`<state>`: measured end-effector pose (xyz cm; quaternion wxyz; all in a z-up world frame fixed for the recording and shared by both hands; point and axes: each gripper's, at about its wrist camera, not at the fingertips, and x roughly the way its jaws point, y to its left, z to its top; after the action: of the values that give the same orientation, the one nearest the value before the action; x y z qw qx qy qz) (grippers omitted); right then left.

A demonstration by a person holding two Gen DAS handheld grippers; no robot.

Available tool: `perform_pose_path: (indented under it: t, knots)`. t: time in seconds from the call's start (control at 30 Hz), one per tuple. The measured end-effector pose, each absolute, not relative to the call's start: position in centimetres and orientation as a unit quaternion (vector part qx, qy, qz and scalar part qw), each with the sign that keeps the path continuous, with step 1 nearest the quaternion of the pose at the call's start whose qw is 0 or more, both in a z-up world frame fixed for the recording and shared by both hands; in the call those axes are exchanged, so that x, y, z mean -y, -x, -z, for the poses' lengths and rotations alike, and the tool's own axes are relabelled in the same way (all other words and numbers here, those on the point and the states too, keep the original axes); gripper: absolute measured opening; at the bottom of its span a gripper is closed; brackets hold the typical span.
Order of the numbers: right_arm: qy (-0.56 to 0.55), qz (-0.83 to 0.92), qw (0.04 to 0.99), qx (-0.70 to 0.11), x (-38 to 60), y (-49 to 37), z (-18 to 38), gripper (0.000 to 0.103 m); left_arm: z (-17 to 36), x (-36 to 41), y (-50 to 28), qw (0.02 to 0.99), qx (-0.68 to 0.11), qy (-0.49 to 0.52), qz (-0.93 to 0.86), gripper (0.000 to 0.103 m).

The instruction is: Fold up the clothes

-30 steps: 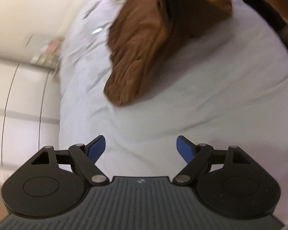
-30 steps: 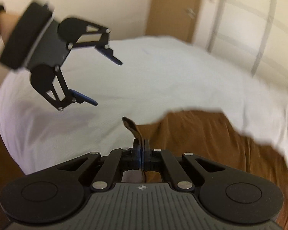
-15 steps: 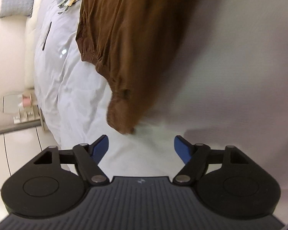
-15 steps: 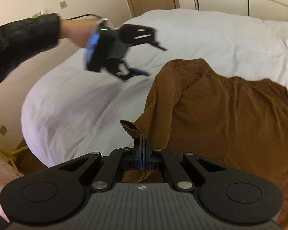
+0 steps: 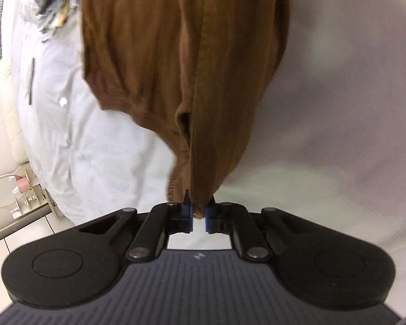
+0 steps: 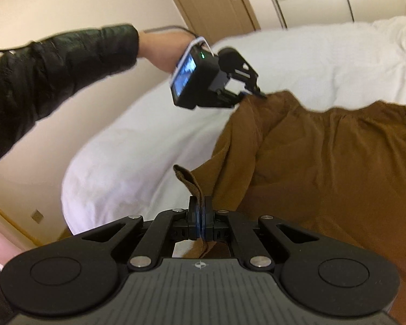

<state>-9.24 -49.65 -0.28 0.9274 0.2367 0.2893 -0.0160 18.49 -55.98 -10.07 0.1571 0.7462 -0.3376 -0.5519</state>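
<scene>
left claw (image 5: 199, 218) pinching brown garment (image 5: 181, 62) hem, 12 o'clock | right claw (image 6: 200, 223) pinching corner | spreads it over bed (image 6: 154, 135) for folding

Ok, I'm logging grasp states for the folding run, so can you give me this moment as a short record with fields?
surface: white bed
garment: brown garment, partly lifted off the bed
left claw: shut on a corner of the garment
right claw: shut on a strip of the garment's edge
left claw seen from right view: at the garment's far corner
other items: pile of clothes further along the bed
fold status: not yet folded; garment held at two points
</scene>
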Motion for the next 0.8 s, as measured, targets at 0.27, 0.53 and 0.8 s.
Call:
perform_pose_path:
  t: [0.27,0.53,0.8]
  knots:
    - [-0.254,0.100,0.938,-0.215,52.7,19.1,-3.1,0.000,4.7,63.2,-9.8,0.190,0.334,-0.727,0.569,0.006]
    - [-0.291,0.222,0.914,-0.176,59.4,27.5,-1.3,0.000,6.3,71.7,-1.4,0.201,0.316,-0.730,0.571,0.006]
    - [-0.358,0.281,0.873,-0.176,66.5,31.6,4.7,0.000,10.4,77.7,2.5,0.212,0.269,-0.733,0.588,0.007]
